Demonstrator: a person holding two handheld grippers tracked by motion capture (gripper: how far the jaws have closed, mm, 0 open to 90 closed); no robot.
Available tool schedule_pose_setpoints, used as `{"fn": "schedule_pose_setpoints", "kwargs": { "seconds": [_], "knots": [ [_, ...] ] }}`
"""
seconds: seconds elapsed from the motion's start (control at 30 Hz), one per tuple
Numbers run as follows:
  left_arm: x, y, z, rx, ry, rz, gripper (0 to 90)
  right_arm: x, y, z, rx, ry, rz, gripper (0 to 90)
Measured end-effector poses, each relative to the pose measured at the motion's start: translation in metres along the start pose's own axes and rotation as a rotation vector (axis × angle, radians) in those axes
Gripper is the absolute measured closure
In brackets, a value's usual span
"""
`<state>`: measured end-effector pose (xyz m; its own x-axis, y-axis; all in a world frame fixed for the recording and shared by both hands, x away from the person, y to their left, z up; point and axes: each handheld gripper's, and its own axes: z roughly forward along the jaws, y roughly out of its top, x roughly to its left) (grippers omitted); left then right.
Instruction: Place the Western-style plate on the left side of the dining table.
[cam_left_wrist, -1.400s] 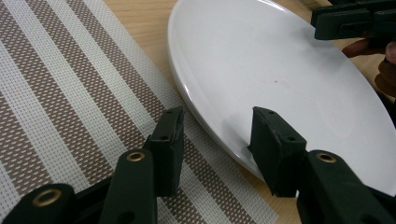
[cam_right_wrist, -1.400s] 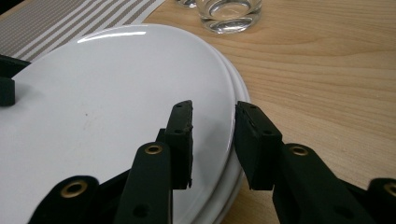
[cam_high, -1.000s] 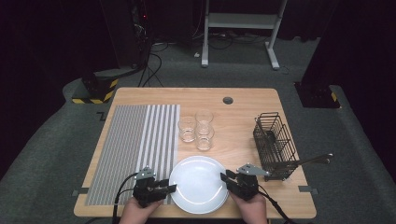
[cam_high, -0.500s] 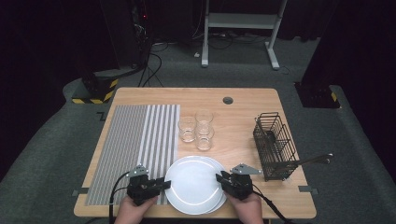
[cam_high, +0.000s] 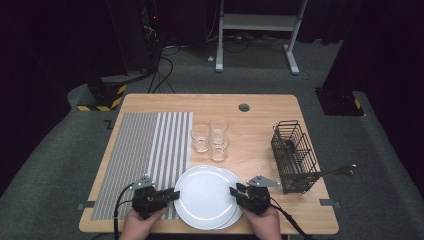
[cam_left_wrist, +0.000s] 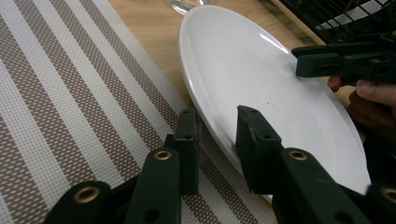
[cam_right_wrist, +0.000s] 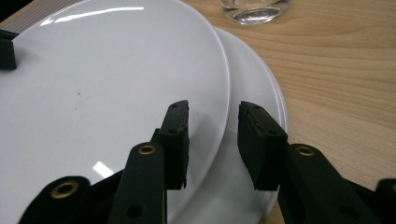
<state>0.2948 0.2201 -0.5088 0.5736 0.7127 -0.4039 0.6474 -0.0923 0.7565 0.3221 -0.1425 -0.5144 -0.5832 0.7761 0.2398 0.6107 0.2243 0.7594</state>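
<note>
Two white plates sit stacked at the near edge of the wooden table (cam_high: 260, 107), the upper plate (cam_high: 205, 196) shifted a little to the left so that the lower plate (cam_high: 236, 212) peeks out as a crescent along its right side, and its left rim overlaps the edge of the striped placemat (cam_high: 145, 155). The left gripper (cam_high: 172, 195) comes at the upper plate from the left, the right gripper (cam_high: 234, 191) from the right, so the plate lies directly between the two, each hand about equally close to its own side of the rim. In the left gripper view the jaws have just been closing and straddle the plate's left rim, one jaw beneath over the mat and one above on the white face, a gap showing, so they look apart rather than clamped. In the right gripper view the jaws have just been opening; the upper plate's right rim runs between them, neither pad visibly pressing it. Being round, the plate offers no long axis; what matters is the opposed left-right hold. Beyond stand three drinking glasses (cam_high: 210, 140), and the black wire basket (cam_high: 294, 155) stands off to the right
</note>
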Motion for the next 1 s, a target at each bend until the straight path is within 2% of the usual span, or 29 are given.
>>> {"fn": "schedule_pose_setpoints", "kwargs": {
  "seconds": [0.2, 0.23, 0.6, 0.9, 1.0],
  "knots": [
    [-0.002, 0.0003, -0.0012, -0.016, 0.013, 0.015, 70.6, -0.0007, -0.0005, 0.0007, -0.001, 0.018, 0.012, 61.8],
    [-0.0035, 0.0005, -0.0015, -0.021, 0.018, 0.028, 70.6, -0.0005, -0.0007, 0.0008, 0.005, 0.028, 0.021, 61.6],
    [-0.0061, 0.0001, -0.0002, -0.034, 0.007, 0.046, 70.7, -0.0054, -0.0021, 0.002, 0.005, 0.088, 0.066, 62.5],
    [-0.0041, 0.0006, 0.0016, -0.027, 0.021, 0.036, 70.7, -0.0014, -0.002, 0.0016, 0.005, 0.068, 0.056, 63.2],
    [-0.0057, 0.0023, 0.0034, -0.022, 0.034, 0.034, 70.7, -0.0025, -0.0016, 0.0002, -0.005, 0.066, 0.074, 65.5]
  ]
}}
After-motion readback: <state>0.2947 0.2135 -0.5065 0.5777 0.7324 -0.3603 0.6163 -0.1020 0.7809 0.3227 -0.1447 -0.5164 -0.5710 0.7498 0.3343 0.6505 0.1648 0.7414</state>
